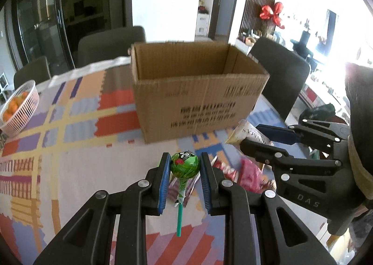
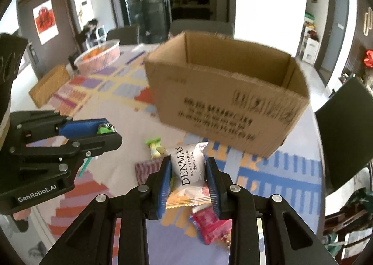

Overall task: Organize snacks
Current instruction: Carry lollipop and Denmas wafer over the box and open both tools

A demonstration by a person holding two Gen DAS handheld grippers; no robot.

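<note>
The open brown cardboard box stood ahead of and below both grippers. The left gripper pinched a green-wrapped lollipop, stick hanging down; the right gripper pinched a white cheese-ball packet, slightly nearer the box.

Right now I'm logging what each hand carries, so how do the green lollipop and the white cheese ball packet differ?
The green lollipop is round on a green stick; the white cheese ball packet is a flat pillow pouch with printed lettering. The lollipop sits in the left tongs, the packet in the right tongs. Both are gripped above the patterned tablecloth, short of the open cardboard box.
</note>
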